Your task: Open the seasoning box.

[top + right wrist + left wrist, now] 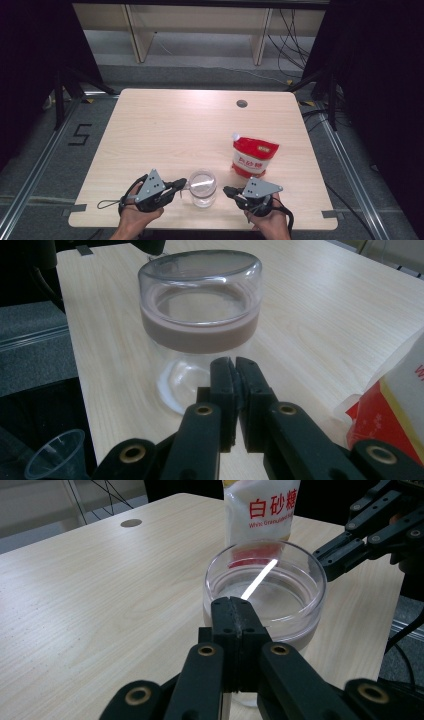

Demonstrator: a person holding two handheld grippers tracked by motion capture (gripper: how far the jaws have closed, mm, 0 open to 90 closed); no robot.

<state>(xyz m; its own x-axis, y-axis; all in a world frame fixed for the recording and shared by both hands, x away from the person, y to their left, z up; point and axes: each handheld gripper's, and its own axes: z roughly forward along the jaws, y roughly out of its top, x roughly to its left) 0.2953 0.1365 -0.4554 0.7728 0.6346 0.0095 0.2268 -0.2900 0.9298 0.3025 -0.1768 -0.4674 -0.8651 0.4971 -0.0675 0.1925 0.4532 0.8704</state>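
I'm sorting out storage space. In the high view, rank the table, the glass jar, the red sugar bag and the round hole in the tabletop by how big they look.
1. Table
2. Red sugar bag
3. Glass jar, a little smaller than the bag, though nearer the camera, so this ranking is unsure
4. Round hole

red-and-white sugar bag (253, 157) on table (165, 135)

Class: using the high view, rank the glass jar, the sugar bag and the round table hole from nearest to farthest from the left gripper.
From the left gripper:
1. Glass jar, right beside its jaw tips.
2. Sugar bag, further right, slightly back.
3. Round table hole, near the far edge.
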